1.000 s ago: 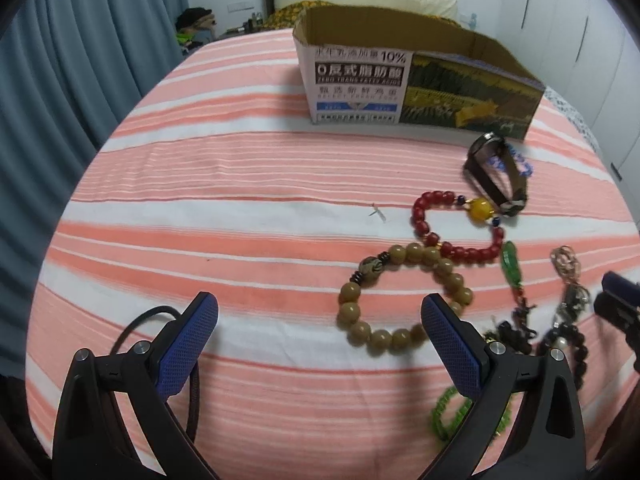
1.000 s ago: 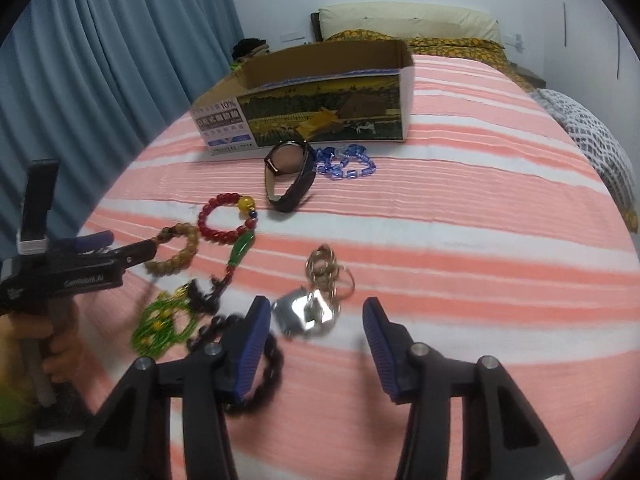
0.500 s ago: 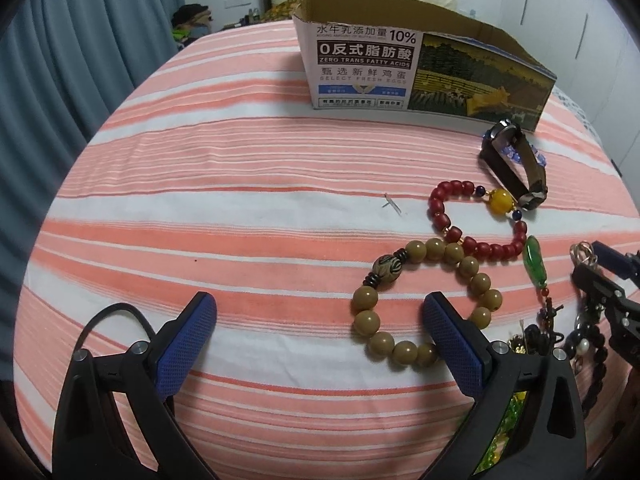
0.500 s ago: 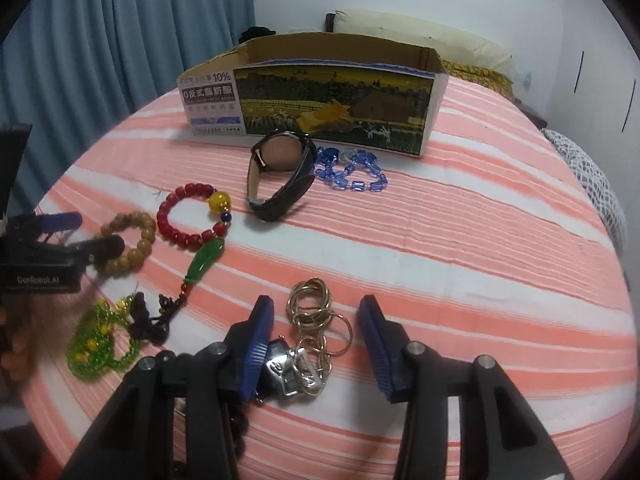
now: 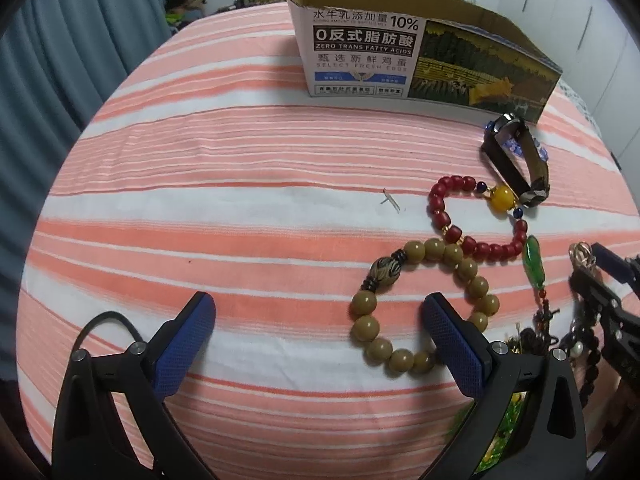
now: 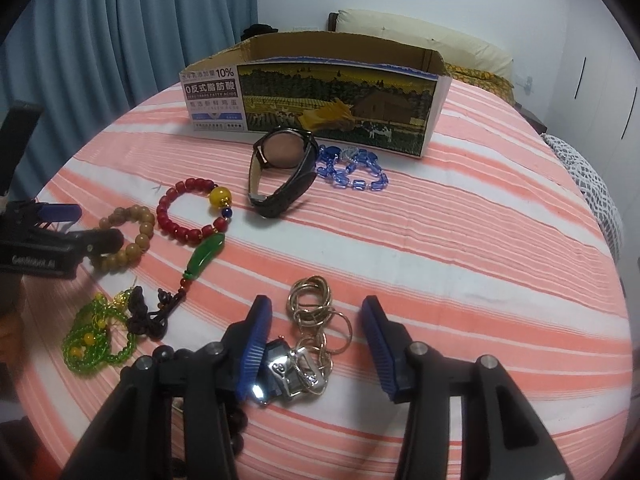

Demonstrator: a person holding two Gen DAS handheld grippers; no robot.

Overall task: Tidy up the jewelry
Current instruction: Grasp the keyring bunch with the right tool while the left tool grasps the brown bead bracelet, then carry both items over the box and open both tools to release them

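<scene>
Left view, lower left: my left gripper [image 5: 318,320] stands wide open and holds nothing. A black cable [image 5: 105,317] loops out behind its left finger, its end cut off. My right finger covers the near edge of the tan bracelet [image 5: 426,304], which lies lower centre-right. Above it sits the red bracelet [image 5: 472,216], touching the tan beads. The watch [image 5: 516,160] stands on edge further up right, hiding most of the blue beads [image 5: 512,146]. The box [image 5: 420,56] fills the upper centre. At the right edge my right gripper is only partly in frame, and the green bracelet [image 5: 508,420] shows only in scraps behind my right finger.

Right view, left edge: the left gripper body is blurred and cut off, its tip over the tan bracelet [image 6: 132,236]. The green bracelet [image 6: 96,336] lies lower left, whole here. The jade pendant [image 6: 206,256] runs from the red bracelet [image 6: 192,212] down to a dark knot. My right gripper [image 6: 316,340], bottom centre, is open, straddling the gold chain [image 6: 316,312] and its silver charm [image 6: 292,372], not gripping them. Dark beads under my left finger are mostly hidden. The watch [image 6: 280,172] shows its face only in this view, with the blue beads [image 6: 352,168] clear beside it and the box [image 6: 320,96] behind.

Since half a second ago both grippers have moved forward: the box looms larger and the chain now sits deeper between my right fingers.
</scene>
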